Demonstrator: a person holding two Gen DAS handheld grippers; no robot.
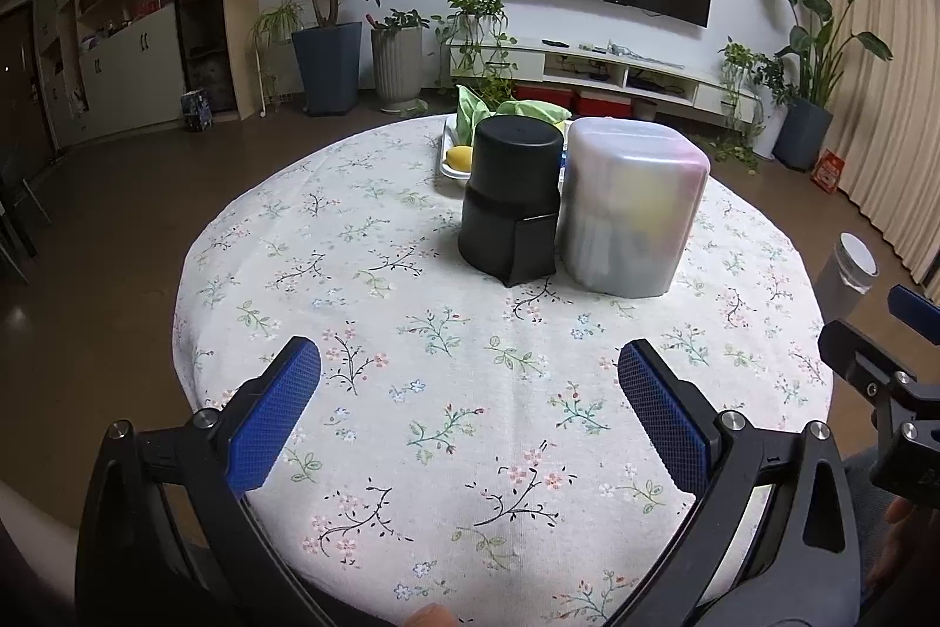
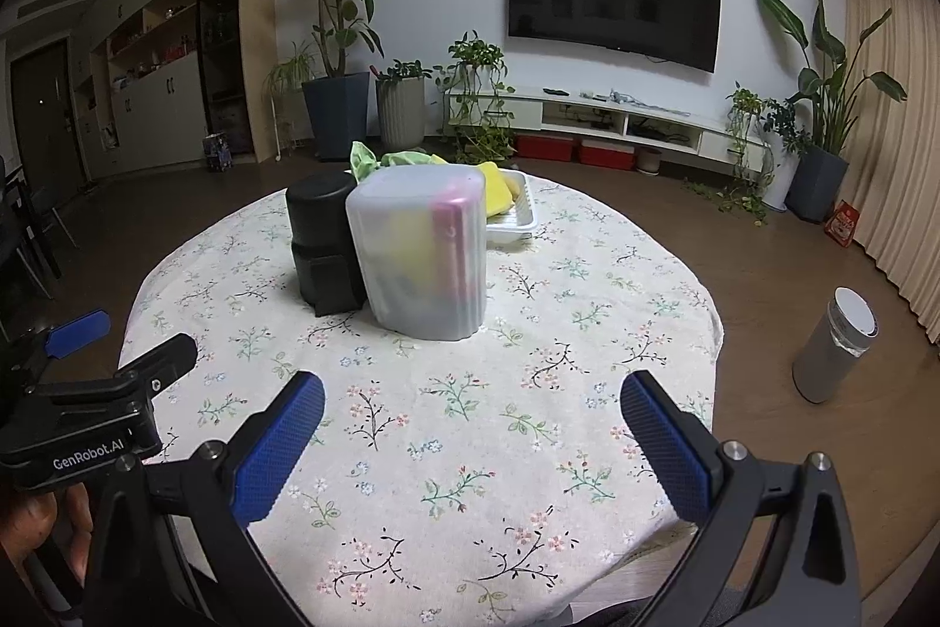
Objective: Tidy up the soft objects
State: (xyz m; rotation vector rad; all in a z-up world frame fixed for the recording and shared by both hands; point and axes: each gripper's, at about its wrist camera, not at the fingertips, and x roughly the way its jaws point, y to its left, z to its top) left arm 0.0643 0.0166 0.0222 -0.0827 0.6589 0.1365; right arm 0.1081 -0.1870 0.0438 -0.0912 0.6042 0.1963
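Looking along your left gripper (image 1: 469, 362), you have its blue, mesh-textured pads spread wide with nothing between them, hovering over the floral tablecloth (image 1: 411, 333) of the round table. Straight ahead of the fingertips stand two upturned containers touching side by side: a matte black cylindrical container (image 1: 511, 198) with a flat tab at its base, and to its right a frosted translucent bin (image 1: 631, 210) with rounded corners. Yellow, pink and dark shapes show through the frosted wall, too blurred to name. Behind them a white tray (image 1: 449, 166) is mostly hidden; green cloth (image 1: 470, 113) and a yellow piece (image 1: 460, 155) poke out. Beyond your right fingertip, part of the right gripper (image 1: 881, 362) is cut off by the frame edge, with a grey cylindrical device (image 1: 846, 274) on the floor past it.

From your right gripper (image 2: 472, 395), the same ridged blue pads are released and apart, empty. Ahead, slightly left of centre, the frosted bin (image 2: 423, 251) stands in front of the black container (image 2: 323, 239). The tray (image 2: 514, 218) shows behind at the right, holding yellow sponge-like soft pieces (image 2: 499, 189), partly covered. The left gripper (image 2: 82, 380) sits beyond your left fingertip; whether it is apart there you cannot tell from this view.
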